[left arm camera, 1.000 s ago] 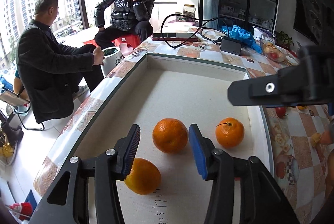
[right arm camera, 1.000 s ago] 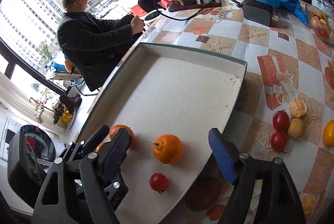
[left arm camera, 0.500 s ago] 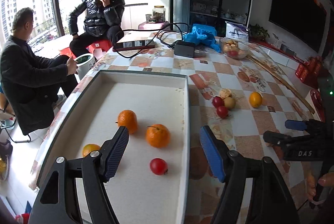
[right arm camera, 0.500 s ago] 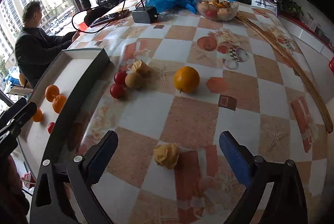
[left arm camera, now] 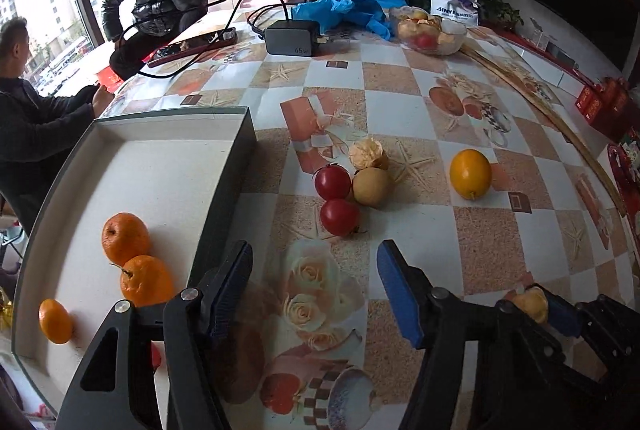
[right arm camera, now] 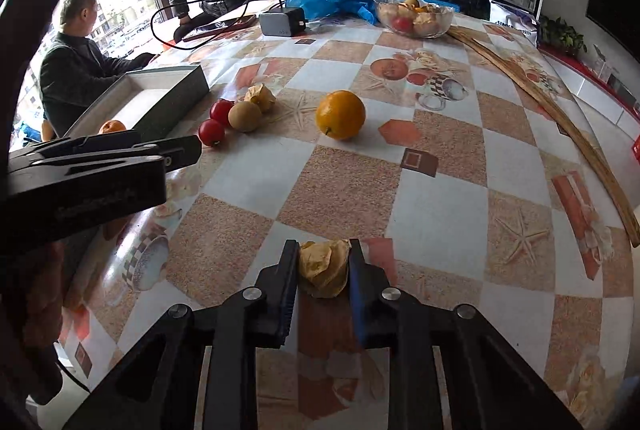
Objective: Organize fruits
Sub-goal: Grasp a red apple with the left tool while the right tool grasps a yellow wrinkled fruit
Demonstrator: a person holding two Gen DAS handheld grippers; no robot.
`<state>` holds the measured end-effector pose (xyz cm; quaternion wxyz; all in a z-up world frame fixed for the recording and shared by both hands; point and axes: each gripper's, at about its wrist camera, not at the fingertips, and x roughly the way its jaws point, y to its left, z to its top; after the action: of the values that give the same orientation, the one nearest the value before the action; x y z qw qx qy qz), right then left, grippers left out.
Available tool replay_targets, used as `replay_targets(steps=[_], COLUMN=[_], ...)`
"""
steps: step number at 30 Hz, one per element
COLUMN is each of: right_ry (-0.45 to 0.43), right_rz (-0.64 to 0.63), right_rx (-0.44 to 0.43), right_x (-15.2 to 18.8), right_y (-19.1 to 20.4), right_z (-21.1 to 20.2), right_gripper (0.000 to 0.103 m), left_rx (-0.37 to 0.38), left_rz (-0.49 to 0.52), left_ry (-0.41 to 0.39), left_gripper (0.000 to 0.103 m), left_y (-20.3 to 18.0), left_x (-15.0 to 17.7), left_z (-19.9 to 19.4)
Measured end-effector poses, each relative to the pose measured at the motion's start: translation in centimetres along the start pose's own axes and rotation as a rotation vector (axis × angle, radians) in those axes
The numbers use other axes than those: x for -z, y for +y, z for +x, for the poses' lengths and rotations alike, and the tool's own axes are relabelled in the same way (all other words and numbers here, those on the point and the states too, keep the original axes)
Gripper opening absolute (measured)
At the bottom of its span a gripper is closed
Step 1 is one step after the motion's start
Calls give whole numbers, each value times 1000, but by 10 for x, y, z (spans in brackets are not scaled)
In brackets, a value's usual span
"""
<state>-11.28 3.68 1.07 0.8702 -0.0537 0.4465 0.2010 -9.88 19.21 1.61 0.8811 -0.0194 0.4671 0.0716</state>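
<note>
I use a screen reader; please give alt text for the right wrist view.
The right tongs pinch a papery yellow husked fruit on the checked tablecloth. Beyond lie an orange, two red tomatoes and a grey tray.

the right gripper (right arm camera: pixel 324 272) has closed onto the yellow husked fruit (right arm camera: pixel 322 268) on the table. the left gripper (left arm camera: pixel 314 290) has swung from over the tray (left arm camera: pixel 160 165) to the tablecloth, jaws narrowing slightly around nothing.
</note>
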Motion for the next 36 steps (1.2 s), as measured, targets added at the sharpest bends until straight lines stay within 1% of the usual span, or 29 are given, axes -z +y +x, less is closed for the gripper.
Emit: replay_targets(steps=[3, 4, 6, 7, 8, 11, 16, 19, 22, 25, 30, 36], right_ry=[-13, -18, -26, -26, -27, -35, -58, -81, -92, -92, -95, -89], right_rz=[4, 5, 20, 20, 28, 47, 78, 110, 116, 99, 119, 101], right_rx=[-1, 2, 3, 3, 5, 21, 58, 67, 75, 101, 115, 147], right_x=[6, 7, 10, 10, 10, 14, 25, 32, 34, 33, 34, 34], right_y=[-10, -13, -21, -21, -24, -34, -54, -64, -65, -61, -64, -60], right_z=[-6, -7, -10, -10, -11, -14, -24, -29, -30, -29, -29, -28], right_gripper=[24, 24, 24, 25, 24, 24, 24, 24, 24, 24, 24, 24], left_rx=[-19, -22, -39, -41, -48, -36, -7, -34, -59, -69, -102, -103], left_rz=[-38, -53, -67, -64, -52, -33, 0, 31, 49, 60, 88, 88], left_ry=[33, 31, 14, 7, 4, -6, -72, -122, -152, -163, -174, -175], left_gripper=[61, 59, 48, 32, 24, 23, 22, 23, 23, 23, 23, 23], left_y=[-3, -3, -3, -5, -6, -8, -14, -23, -28, -30, -35, -35], left_x=[-5, -6, -10, -10, -10, 5, 53, 71, 74, 74, 75, 75], left_z=[19, 22, 23, 22, 21, 11, -19, -29, -30, -29, -28, -28])
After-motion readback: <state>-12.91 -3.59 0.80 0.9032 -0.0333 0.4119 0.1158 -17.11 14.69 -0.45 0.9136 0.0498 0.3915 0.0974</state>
